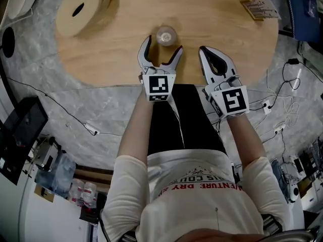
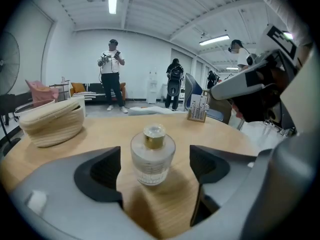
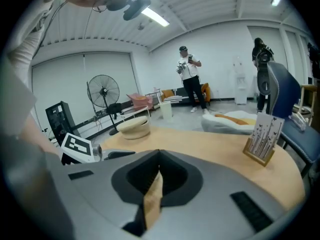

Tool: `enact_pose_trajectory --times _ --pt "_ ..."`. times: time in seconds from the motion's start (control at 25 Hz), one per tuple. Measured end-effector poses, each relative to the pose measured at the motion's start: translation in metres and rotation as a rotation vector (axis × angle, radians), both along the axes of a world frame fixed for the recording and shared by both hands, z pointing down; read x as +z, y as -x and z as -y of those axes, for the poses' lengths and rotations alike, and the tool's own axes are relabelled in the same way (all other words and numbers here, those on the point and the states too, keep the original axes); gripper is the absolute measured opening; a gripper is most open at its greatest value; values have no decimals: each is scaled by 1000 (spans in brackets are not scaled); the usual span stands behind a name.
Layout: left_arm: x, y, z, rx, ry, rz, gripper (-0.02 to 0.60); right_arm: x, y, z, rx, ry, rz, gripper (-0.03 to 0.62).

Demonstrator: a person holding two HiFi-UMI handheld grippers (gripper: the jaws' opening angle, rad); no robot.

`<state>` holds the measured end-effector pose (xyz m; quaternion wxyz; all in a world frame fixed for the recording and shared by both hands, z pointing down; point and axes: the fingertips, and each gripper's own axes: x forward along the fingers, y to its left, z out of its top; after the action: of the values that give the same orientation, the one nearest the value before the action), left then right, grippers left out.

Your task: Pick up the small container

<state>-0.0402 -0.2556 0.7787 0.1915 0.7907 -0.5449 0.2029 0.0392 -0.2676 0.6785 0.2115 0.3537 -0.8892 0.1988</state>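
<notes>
One small container, markings illegible; shirt reads "VENTURE DRY".

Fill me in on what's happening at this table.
A person holds a two-jaw gripper in each hand over a round wooden table. The left gripper has its jaws wide open around the small container, a clear bottle with a gold cap that stands upright on the wood. Neither pad touches it, so it has not been gripped or lifted. The right gripper is shut and empty, beside the left one. A woven basket sits further back on the left.
</notes>
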Motion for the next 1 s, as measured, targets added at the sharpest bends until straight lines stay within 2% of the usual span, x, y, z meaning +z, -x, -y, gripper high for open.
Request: enact_pose_trajectory --times 0.36,0.52,0.68,0.72,0.76,0.92,1.0 --pt "17 5 37 -20 -47 -27 419 30 -8 9 52 3 -1 8" --pt "25 -2 42 0 -69 27 419 34 -14 10 71 4 -6 8" --pt "34 -1 41 -6 -33 75 414 39 -17 8 70 2 -14 8" --pt "38 -1 42 -7 -15 88 361 40 -19 8 71 0 -17 8" --pt "41 -1 42 -9 -2 98 341 40 -19 8 71 -1 -21 8" --pt "43 0 41 -9 4 105 339 38 -22 2 66 4 -39 8" --pt "42 -1 39 16 9 98 339 36 -24 -1 62 -2 -44 8"
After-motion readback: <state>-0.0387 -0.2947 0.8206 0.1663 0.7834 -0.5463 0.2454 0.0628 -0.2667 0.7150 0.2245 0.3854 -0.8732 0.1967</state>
